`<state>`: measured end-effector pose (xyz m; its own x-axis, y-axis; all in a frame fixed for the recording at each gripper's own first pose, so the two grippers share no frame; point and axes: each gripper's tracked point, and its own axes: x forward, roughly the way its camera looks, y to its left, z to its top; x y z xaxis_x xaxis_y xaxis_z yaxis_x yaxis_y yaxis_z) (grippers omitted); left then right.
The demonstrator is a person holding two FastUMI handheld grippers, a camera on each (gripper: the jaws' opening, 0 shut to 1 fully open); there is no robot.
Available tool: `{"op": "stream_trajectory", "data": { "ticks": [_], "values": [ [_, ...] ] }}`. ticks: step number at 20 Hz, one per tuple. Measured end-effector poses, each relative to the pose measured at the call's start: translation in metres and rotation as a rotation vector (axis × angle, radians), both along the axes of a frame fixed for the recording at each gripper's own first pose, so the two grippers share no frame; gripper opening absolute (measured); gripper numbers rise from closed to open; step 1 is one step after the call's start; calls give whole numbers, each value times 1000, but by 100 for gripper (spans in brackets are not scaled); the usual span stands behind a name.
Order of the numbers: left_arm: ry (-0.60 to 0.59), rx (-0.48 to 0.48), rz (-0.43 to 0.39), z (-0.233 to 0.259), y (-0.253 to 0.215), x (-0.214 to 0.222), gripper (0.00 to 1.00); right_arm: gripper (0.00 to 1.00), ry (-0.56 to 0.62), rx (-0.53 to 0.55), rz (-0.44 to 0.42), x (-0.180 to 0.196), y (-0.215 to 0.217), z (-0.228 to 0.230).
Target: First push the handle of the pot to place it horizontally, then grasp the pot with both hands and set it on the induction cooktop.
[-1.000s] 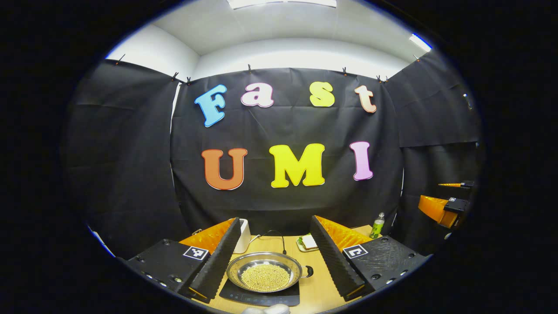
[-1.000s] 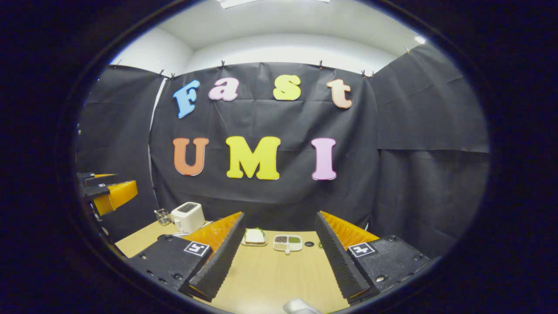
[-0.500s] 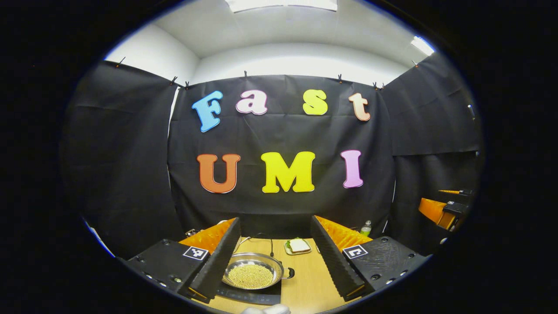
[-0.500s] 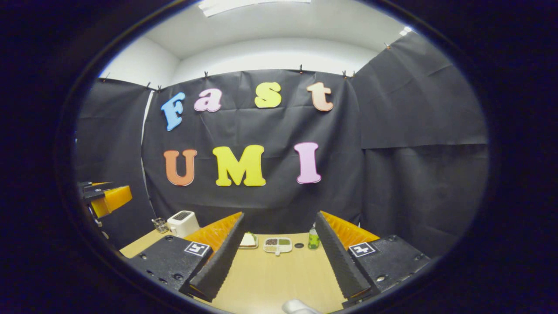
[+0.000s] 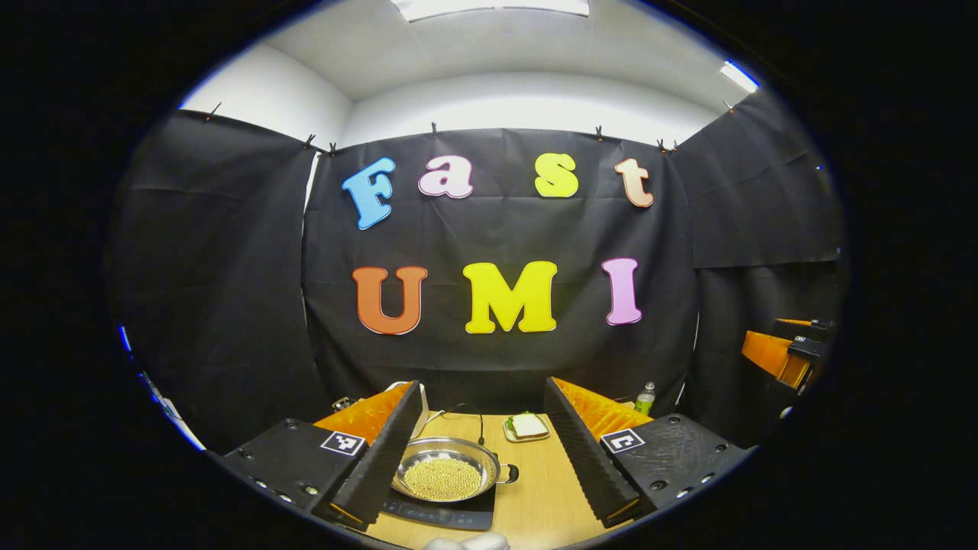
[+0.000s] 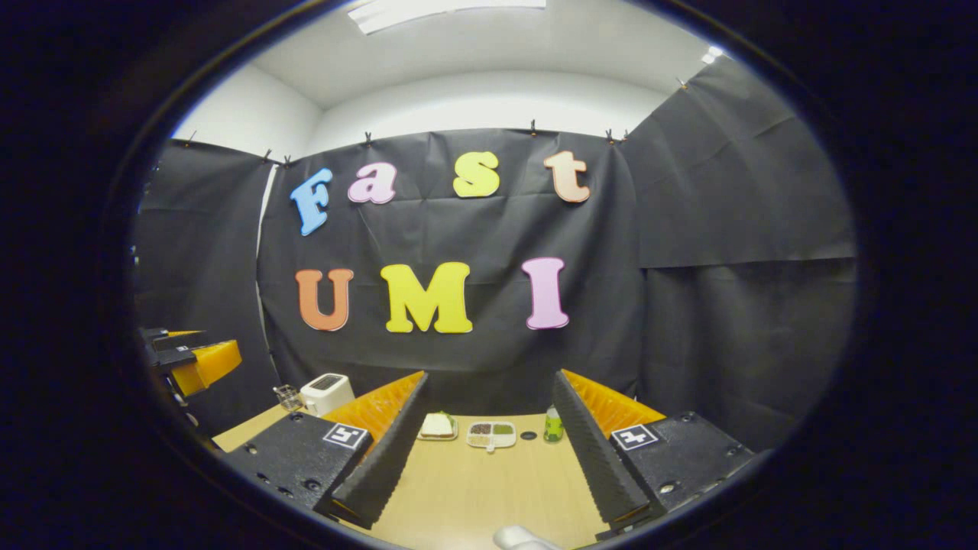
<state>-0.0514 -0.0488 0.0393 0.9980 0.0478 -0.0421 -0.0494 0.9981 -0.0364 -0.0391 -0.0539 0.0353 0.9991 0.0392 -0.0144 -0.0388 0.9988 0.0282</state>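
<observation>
Steel pot (image 5: pixel 445 475) sits on cooktop (image 5: pixel 443 513); both grippers spread.

- The pot (image 5: pixel 445 476) was a shiny, round metal pan full of small yellow beans.
- It sat flat on the induction cooktop (image 5: pixel 439 513), a thin black slab.
- Its small dark handle (image 5: pixel 507 474) stuck out sideways.

Black cloth (image 5: pixel 497 351) hangs as the booth's wall on three sides, pinned along its top edge by small clips (image 5: pixel 433 127) and creased in soft folds. Above it runs a white wall (image 6: pixel 489 103) that meets a white ceiling (image 5: pixel 497 53) — bright panel lights (image 5: pixel 489 6) sit in it (one more glows at the right edge). Below, a light wooden bench (image 6: pixel 474 489) reaches back to the cloth.
</observation>
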Motion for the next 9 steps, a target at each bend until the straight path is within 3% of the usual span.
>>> {"op": "stream_trajectory", "data": {
  "ticks": [9],
  "values": [
    [-1, -3, 6, 1, 2, 2, 96, 100, 1, -15, 6, 2, -2, 2]
  ]
}}
